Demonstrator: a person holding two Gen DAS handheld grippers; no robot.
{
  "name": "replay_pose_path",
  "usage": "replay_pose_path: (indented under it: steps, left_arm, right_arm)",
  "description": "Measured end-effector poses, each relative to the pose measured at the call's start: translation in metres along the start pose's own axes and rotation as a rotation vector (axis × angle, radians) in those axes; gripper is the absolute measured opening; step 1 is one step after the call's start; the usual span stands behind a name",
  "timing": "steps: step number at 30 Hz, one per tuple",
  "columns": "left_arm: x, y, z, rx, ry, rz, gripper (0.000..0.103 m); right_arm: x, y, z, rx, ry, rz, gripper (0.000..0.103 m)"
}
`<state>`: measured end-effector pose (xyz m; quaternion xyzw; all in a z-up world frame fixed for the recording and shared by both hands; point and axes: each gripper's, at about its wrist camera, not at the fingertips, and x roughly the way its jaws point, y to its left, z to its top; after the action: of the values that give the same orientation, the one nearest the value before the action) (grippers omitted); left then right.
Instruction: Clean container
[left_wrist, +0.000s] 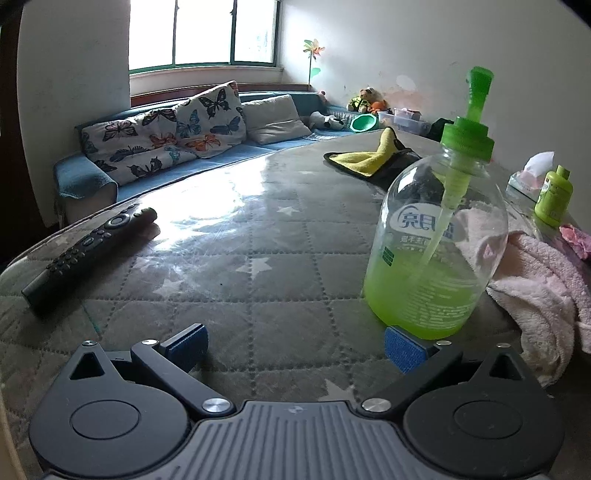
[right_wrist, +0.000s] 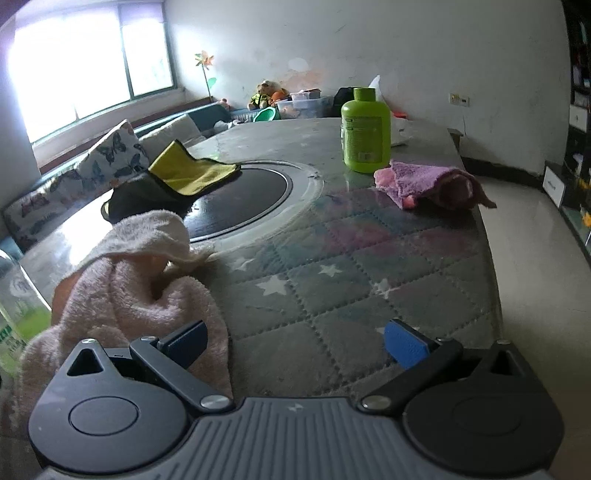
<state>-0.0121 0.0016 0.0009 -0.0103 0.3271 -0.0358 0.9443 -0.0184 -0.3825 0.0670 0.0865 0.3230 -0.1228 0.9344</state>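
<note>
Left gripper (left_wrist: 295, 345): jaws wide apart and holding nothing; it hovers low over the table, its right blue pad just at the base of the pump bottle.
Right gripper (right_wrist: 295, 345): jaws also spread wide, nothing between them; the left finger sits over the edge of the pink towel.
Pump bottle (left_wrist: 439, 236): clear container with a green pump head, upright on the table, about a third full of green liquid, white printed label facing the left wrist camera. In the right wrist view only a sliver of it (right_wrist: 14, 295) shows at the left edge.
Pink towel (right_wrist: 125, 288): crumpled in a heap just beside the bottle on its right, touching or nearly touching it; also seen in the left wrist view (left_wrist: 543, 291).
Table (left_wrist: 258, 258): covered by a grey quilted cloth with white stars under a glossy clear sheet; a round black inset (right_wrist: 243, 199) sits in its middle.
Yellow cloth (right_wrist: 192, 171): lies folded over a dark cloth, partly on the black inset.
Green bottle (right_wrist: 365, 129): small, opaque, capped, upright at the far side of the table.
Purple cloth (right_wrist: 428, 184): bunched near the green bottle, towards the table edge.
Remote control (left_wrist: 88, 251): black, flat on the table, well apart from the pump bottle to its left.
Sofa (left_wrist: 177, 147): blue, beyond the table under the window, with butterfly-print cushions.
</note>
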Motion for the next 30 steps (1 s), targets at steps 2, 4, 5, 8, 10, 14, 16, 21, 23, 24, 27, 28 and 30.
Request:
replay_pose_path:
  steps: [2,4,5,8,10,14,16,21,23,24,27,28,30]
  left_arm:
    - [0.003,0.0,0.001,0.009,0.003,0.008,0.103]
    - [0.006,0.001,0.003,0.017,0.007,0.022,0.103]
    - [0.007,0.001,0.004,0.021,0.01,0.029,0.103]
    - [0.012,0.002,0.008,0.038,0.016,0.039,0.103]
    - [0.017,0.004,0.011,0.039,0.018,0.038,0.103]
    - [0.023,0.009,0.015,0.038,0.019,0.036,0.103]
    - [0.024,0.011,0.016,0.038,0.019,0.033,0.103]
    - [0.025,0.011,0.016,0.04,0.019,0.034,0.103]
    - [0.025,0.011,0.016,0.04,0.019,0.033,0.103]
    - [0.025,0.011,0.016,0.04,0.019,0.033,0.103]
    - [0.025,0.011,0.015,0.04,0.019,0.033,0.103]
    - [0.025,0.011,0.015,0.04,0.019,0.033,0.103]
    - [0.026,0.011,0.017,0.041,0.019,0.034,0.103]
  right_arm:
    - [0.003,0.002,0.001,-0.017,0.004,-0.011,0.103]
    - [0.005,0.004,0.003,-0.026,0.007,-0.017,0.103]
    - [0.006,0.005,0.003,-0.03,0.01,-0.021,0.103]
    - [0.011,0.006,0.006,-0.042,0.018,-0.033,0.103]
    - [0.014,0.008,0.007,-0.054,0.023,-0.04,0.103]
    - [0.018,0.01,0.009,-0.073,0.028,-0.046,0.103]
    - [0.02,0.011,0.009,-0.077,0.028,-0.048,0.103]
    - [0.021,0.01,0.009,-0.075,0.025,-0.045,0.103]
    - [0.02,0.01,0.008,-0.074,0.024,-0.043,0.103]
    - [0.02,0.01,0.008,-0.073,0.024,-0.042,0.103]
    - [0.021,0.01,0.009,-0.074,0.024,-0.042,0.103]
    - [0.021,0.01,0.009,-0.073,0.023,-0.042,0.103]
    - [0.021,0.01,0.009,-0.073,0.023,-0.042,0.103]
